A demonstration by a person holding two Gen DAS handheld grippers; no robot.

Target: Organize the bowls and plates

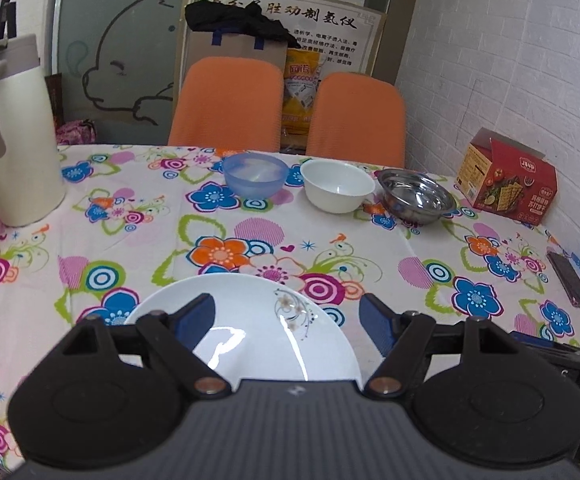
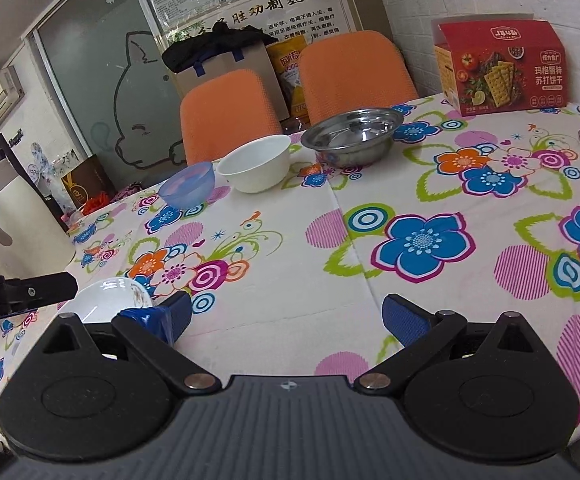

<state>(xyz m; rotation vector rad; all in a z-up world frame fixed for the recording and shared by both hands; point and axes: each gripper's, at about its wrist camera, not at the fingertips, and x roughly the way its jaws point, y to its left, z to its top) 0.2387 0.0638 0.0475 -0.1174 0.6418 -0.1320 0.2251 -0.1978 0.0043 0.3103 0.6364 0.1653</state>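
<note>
Left claw (image 1: 286, 320): spread wide, holding nothing, above the white ceramic plate with a small flower print (image 1: 258, 332).
Right claw (image 2: 286, 316): spread wide, empty, over bare floral cloth.
Plate: flat on the flower-patterned counter (image 1: 330, 248), near edge.
Bowls: translucent blue plastic bowl (image 1: 255, 175), white ceramic bowl (image 1: 337, 186), shiny steel bowl (image 1: 417, 195), in a row at the far side.
Red cracker box (image 1: 508, 176): beside the steel bowl.

Worktop cloth (image 1: 330, 240): matt printed fabric, lightly creased. White plate (image 1: 250, 320) and white bowl (image 1: 336, 186): glossy, smooth ceramic-like glaze. Steel bowl (image 1: 416, 196): polished reflective metal. Blue bowl (image 1: 254, 176): translucent plastic. Cracker box (image 1: 508, 182): printed cardboard. Chair backs (image 1: 226, 100): textured orange fabric.
</note>
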